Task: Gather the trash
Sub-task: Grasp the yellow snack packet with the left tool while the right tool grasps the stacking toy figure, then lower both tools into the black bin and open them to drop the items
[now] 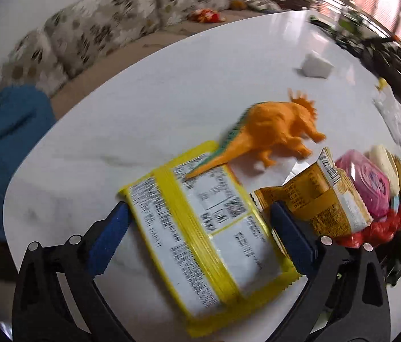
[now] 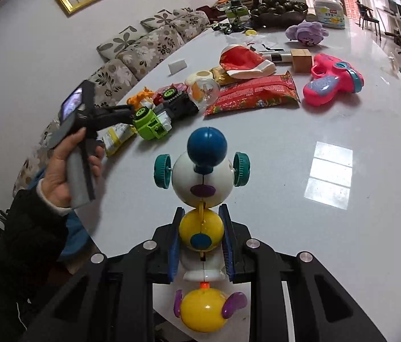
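A flat yellow snack wrapper (image 1: 206, 233) with white label panels lies on the white table (image 1: 132, 91) near its front edge. My left gripper (image 1: 197, 222) is open, its blue-padded fingers on either side of the wrapper. A torn orange-brown wrapper (image 1: 314, 199) lies just right of it. A red wrapper (image 2: 253, 94) lies further up the table. My right gripper (image 2: 202, 236) is shut on a toy made of white, yellow and blue balls (image 2: 203, 176), gripping its yellow middle ball above the table's near edge. The left gripper also shows in the right wrist view (image 2: 120, 114), in a hand.
An orange dinosaur toy (image 1: 277, 131) stands with its tail over the yellow wrapper. A green toy truck (image 2: 155, 122), a clear ball (image 2: 203, 91), a red hat (image 2: 243, 61), a pink toy gun (image 2: 331, 79) and a white block (image 1: 315, 65) crowd the table. A floral sofa (image 1: 120, 20) runs behind.
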Available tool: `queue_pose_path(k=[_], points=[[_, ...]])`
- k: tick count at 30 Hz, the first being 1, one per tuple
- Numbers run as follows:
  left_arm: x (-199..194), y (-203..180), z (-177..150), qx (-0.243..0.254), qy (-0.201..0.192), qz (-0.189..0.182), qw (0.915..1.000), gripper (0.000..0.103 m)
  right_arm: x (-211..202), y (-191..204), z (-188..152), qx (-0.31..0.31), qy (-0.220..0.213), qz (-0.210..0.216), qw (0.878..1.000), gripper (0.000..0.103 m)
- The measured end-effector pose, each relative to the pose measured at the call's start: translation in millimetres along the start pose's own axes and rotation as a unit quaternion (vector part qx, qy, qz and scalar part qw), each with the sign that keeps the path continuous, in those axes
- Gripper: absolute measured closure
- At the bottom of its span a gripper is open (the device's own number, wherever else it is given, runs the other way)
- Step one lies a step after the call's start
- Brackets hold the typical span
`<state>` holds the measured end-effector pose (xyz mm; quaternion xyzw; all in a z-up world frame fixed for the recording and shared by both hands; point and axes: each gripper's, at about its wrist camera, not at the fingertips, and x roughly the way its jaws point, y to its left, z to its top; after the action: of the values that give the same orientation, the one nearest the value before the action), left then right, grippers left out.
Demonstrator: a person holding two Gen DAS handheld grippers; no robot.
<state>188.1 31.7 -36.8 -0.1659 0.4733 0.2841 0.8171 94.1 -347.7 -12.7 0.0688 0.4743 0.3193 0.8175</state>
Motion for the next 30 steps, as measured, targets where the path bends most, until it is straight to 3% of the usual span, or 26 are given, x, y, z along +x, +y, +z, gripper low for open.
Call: queue_pose_path(k=[1, 3, 5, 6, 8, 11, 12, 15, 17, 19, 23, 27, 28, 30], points=[[-2, 1, -3, 0.010, -0.007, -0.007, 0.9999, 0.009, 1, 0, -1, 0.003, 0.002, 0.007, 1.000, 0.079], [-10, 5, -10, 0.031, -0.017, -0.022, 0.9991, 0.021, 3, -1, -4, 0.011, 0.005, 0.013, 1.000, 0.079], [-20, 16, -22, 0.059, -0.025, -0.074, 0.9952, 0.023, 4, 0, -7, 0.017, 0.005, 0.013, 1.000, 0.079], [-30, 26, -35, 0.071, -0.034, -0.115, 0.9902, 0.024, 2, 3, -10, 0.017, 0.001, 0.010, 1.000, 0.079], [-50, 40, -60, 0.101, -0.064, -0.156, 0.9805, 0.025, -2, 10, -15, 0.011, -0.012, -0.001, 1.000, 0.079], [-109, 64, -119, 0.188, -0.152, -0.205, 0.9484, 0.025, -13, 36, -30, -0.014, -0.038, -0.016, 0.999, 0.079], [-133, 75, -142, 0.220, -0.172, -0.228, 0.9327, 0.025, -16, 46, -36, -0.020, -0.046, -0.015, 0.999, 0.079], [-181, 101, -194, 0.286, -0.217, -0.265, 0.8950, 0.025, -29, 82, -62, -0.041, -0.070, -0.003, 0.997, 0.079], [-197, 119, -223, 0.315, -0.224, -0.284, 0.8776, 0.025, -33, 106, -88, -0.052, -0.072, 0.017, 0.996, 0.079], [-195, 134, -243, 0.335, -0.214, -0.280, 0.8740, 0.025, -30, 121, -112, -0.055, -0.064, 0.018, 0.996, 0.079], [-154, 150, -272, 0.360, -0.164, -0.257, 0.8816, 0.025, 4, 124, -158, -0.026, -0.008, 0.006, 1.000, 0.079], [-85, 144, -290, 0.396, -0.062, -0.255, 0.8798, 0.023, 61, 104, -186, -0.007, 0.054, -0.029, 0.998, 0.076], [-61, 138, -293, 0.407, -0.037, -0.242, 0.8801, 0.022, 82, 94, -191, 0.004, 0.082, -0.028, 0.996, 0.056], [-13, 126, -304, 0.419, 0.016, -0.206, 0.8841, 0.018, 110, 77, -198, 0.028, 0.120, -0.034, 0.992, 0.038]])
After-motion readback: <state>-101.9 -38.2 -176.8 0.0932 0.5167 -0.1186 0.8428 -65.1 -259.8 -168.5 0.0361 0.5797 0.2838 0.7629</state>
